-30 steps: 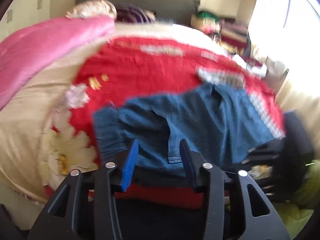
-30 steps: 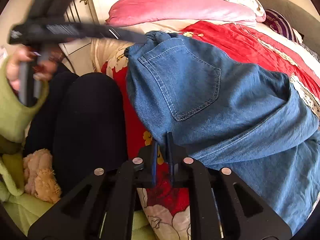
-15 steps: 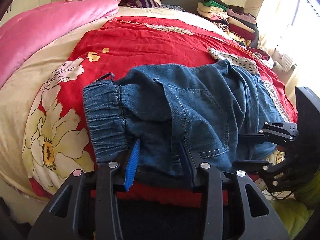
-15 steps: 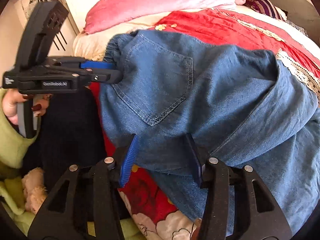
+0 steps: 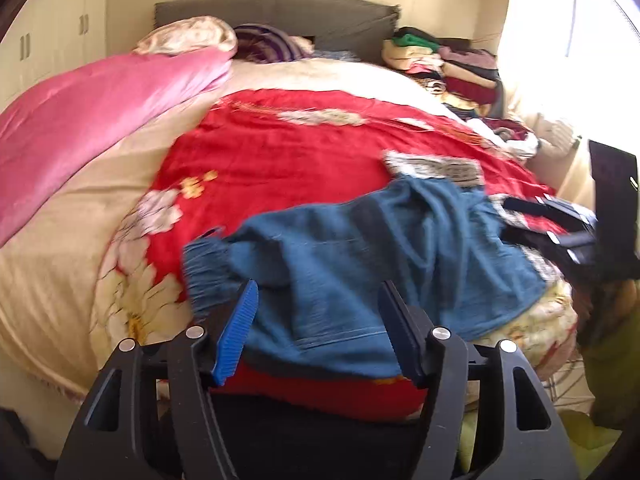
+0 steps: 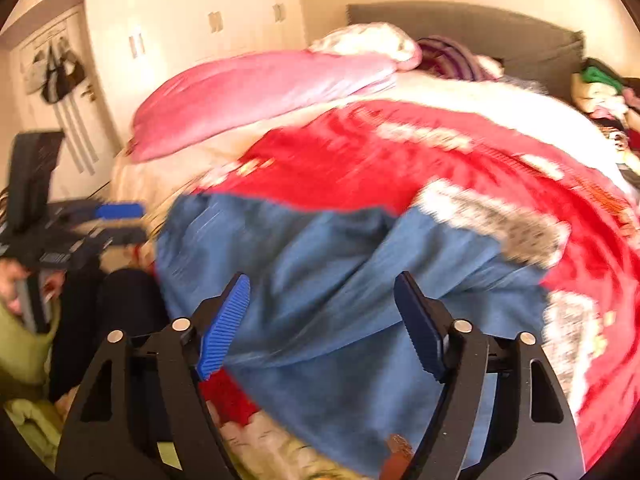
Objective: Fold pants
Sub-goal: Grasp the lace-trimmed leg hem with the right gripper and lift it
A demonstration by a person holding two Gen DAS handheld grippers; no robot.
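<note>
The blue denim pants [image 5: 360, 264] lie bunched on the red floral blanket [image 5: 280, 160] at the near edge of the bed [image 5: 60, 248], elastic waistband toward the left in the left wrist view. The left tongs [image 5: 318, 320] hang just above the near edge of the pants, jaws spread and having just been opening, nothing pinched between them. The right tongs [image 6: 320, 320] hover over the other end of the pants, jaws likewise spread wide after just opening, gripping nothing. A pink quilt [image 5: 88, 120] lies along the bed's left side, and folded clothes [image 5: 448, 68] are stacked by the grey headboard [image 5: 280, 12].
</note>
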